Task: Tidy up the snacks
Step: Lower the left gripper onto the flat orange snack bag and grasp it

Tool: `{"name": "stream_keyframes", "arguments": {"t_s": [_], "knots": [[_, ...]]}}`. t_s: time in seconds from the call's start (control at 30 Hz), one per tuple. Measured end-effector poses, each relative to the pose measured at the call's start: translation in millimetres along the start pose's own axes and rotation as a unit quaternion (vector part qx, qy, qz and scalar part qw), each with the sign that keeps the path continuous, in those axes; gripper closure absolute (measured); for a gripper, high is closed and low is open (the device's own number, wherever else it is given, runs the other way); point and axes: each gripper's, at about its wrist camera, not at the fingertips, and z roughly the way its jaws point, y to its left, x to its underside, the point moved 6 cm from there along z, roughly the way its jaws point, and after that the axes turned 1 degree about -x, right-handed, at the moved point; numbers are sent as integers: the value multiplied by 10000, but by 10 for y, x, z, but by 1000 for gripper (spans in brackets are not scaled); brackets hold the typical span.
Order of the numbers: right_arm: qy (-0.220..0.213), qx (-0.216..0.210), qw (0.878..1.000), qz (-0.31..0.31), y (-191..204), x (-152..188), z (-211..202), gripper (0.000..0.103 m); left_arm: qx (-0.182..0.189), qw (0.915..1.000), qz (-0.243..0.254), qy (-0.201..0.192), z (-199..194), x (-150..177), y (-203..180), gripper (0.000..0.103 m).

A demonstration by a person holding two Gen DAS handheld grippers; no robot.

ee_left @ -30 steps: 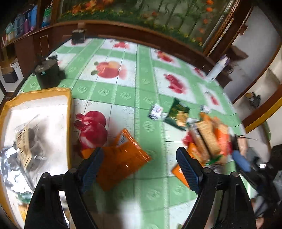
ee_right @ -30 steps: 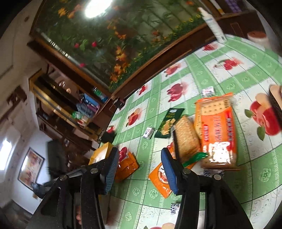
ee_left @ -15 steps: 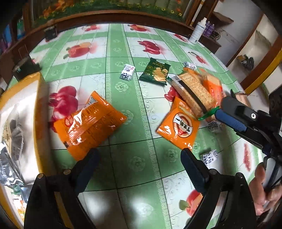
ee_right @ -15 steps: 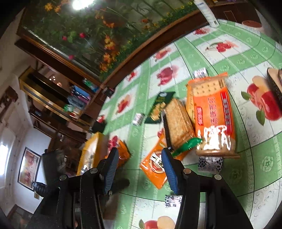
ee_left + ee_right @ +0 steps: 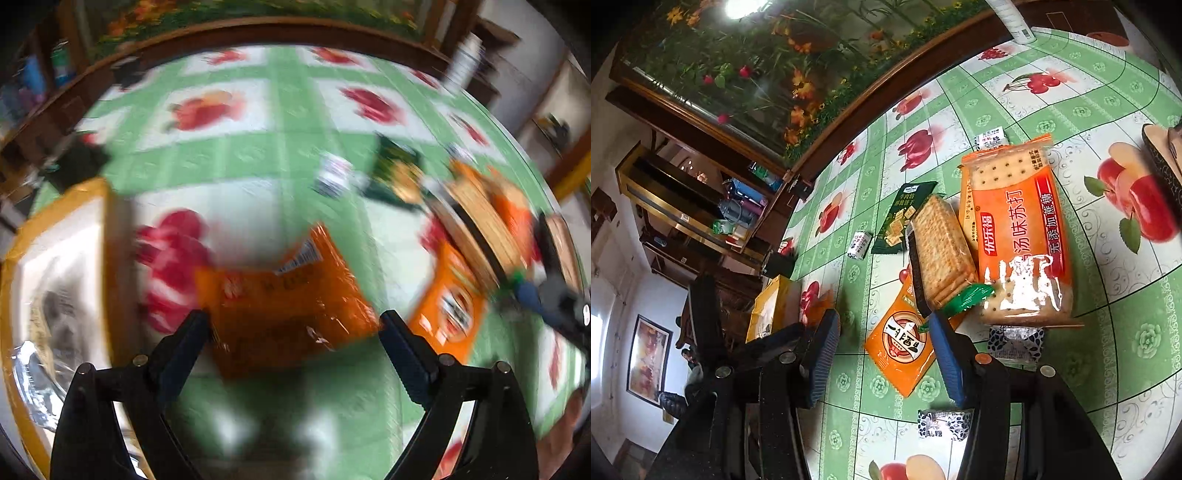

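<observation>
Table with green fruit-print cloth [image 5: 1082,110], scattered cracker packs [image 5: 1019,236], orange snack bags [image 5: 284,295], small wrapped candies [image 5: 858,244], yellow-rimmed box [image 5: 107,221]

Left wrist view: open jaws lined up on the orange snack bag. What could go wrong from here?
1. The left gripper straddles the orange snack bag with the jaws barely wider than it; a fingertip could land on the puffy film and shove it rather than pinch it.
2. The frame is heavily motion-blurred, so closing now risks a misjudged grip.
3. The yellow-rimmed tray sits close on the left; its rim could catch the bag in transfer.
</observation>
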Motion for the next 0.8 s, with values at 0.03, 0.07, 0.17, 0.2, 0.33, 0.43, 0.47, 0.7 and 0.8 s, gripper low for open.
{"name": "stream_keyframes", "arguments": {"t_s": [0.03, 0.07, 0.17, 0.2, 0.33, 0.43, 0.47, 0.7, 0.8], "knots": [[-22, -8, 10000, -12, 6, -7, -17, 48, 1, 9999, 102, 17, -18, 41, -61, 10], [-48, 2, 10000, -26, 9, -13, -33, 48, 92, 9997, 221, 67, -35, 104, -143, 10], [-44, -1, 10000, -17, 13, -10, -55, 48, 586, 9977, 292, 187, -50, 294, -346, 10], [-34, -27, 10000, -8, 15, -6, -64, 48, 444, 9984, 326, 86, -65, 332, -375, 10], [-125, -43, 9999, 100, -68, -31, -166, 48, 139, 9983, 183, -537, -275, 307, -323, 10], [-190, -32, 9995, 268, -150, -61, -205, 48, 200, 9976, 4, -670, -408, 155, -201, 10], [-179, -36, 9994, 283, -148, -63, -199, 48, 101, 9975, -64, -697, -423, 93, -163, 9], [-103, -9, 9997, 216, -115, -43, -148, 48, 61, 9973, -720, -131, 81, -229, 92, 9], [-105, -43, 9995, 291, -137, -50, -162, 48, 25, 9981, -615, -56, 129, -172, 37, 8]]}}
